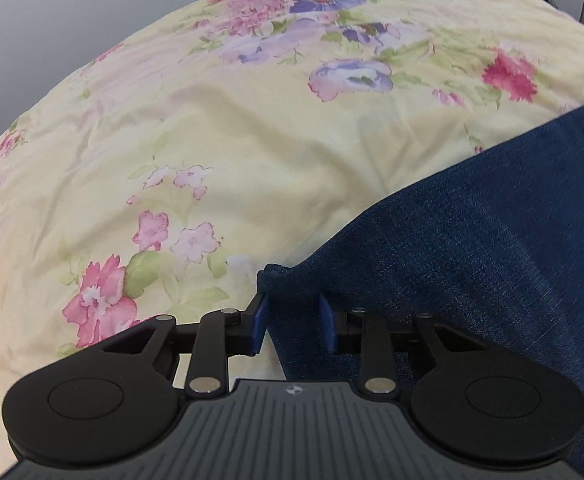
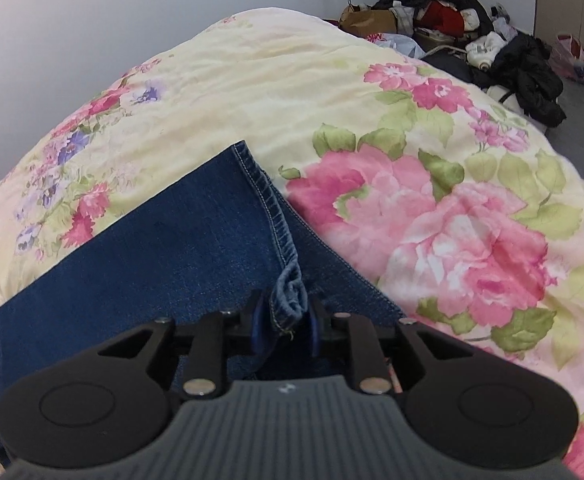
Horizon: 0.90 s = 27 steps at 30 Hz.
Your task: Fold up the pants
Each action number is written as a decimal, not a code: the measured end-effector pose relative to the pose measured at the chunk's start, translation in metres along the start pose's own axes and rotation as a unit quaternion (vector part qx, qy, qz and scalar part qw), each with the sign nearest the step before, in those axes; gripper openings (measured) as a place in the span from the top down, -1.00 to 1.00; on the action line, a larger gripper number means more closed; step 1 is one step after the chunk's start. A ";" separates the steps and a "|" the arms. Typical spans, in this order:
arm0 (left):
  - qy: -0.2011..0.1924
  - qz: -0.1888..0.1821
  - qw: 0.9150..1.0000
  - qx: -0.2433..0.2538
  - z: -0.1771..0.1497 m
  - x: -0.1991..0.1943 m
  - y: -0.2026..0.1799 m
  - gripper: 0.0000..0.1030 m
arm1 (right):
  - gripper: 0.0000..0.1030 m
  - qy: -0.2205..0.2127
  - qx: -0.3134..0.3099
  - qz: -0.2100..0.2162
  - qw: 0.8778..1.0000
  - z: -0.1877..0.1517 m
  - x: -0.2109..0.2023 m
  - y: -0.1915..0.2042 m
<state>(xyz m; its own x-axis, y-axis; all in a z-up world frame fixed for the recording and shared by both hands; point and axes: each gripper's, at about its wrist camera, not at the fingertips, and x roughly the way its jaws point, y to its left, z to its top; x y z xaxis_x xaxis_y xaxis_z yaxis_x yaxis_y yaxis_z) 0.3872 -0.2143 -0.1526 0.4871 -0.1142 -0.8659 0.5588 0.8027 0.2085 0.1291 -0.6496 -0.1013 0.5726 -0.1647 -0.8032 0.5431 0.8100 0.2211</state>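
two grippers down on the jeans, which lie flat on the floral bedspread toward its near edge. left gripper: jaws part open, astride a corner of the denim, pads not pressing, so no grip. right gripper: jaws loose around the bunched hem; cloth sits between them but looks released. judgement: a fold has just been laid and this is the let-go. next move likely calls for backing both grippers off without dragging cloth, then regrasping an end for the next fold. clothes pile lies beyond the bed's far corner.
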 end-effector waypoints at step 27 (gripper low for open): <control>0.006 -0.021 0.998 0.053 -0.085 -0.069 -0.008 0.31 | 0.41 -0.039 -0.185 -0.036 0.981 -0.043 0.005 0.080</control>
<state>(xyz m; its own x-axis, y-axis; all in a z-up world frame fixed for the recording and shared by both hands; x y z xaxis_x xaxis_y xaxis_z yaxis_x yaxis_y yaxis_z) 0.2922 -0.1630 -0.1328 0.4539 -0.1382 -0.8803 0.6462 0.7312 0.2185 0.1491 -0.5615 -0.1113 0.5936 -0.2595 -0.7618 0.3316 0.9414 -0.0622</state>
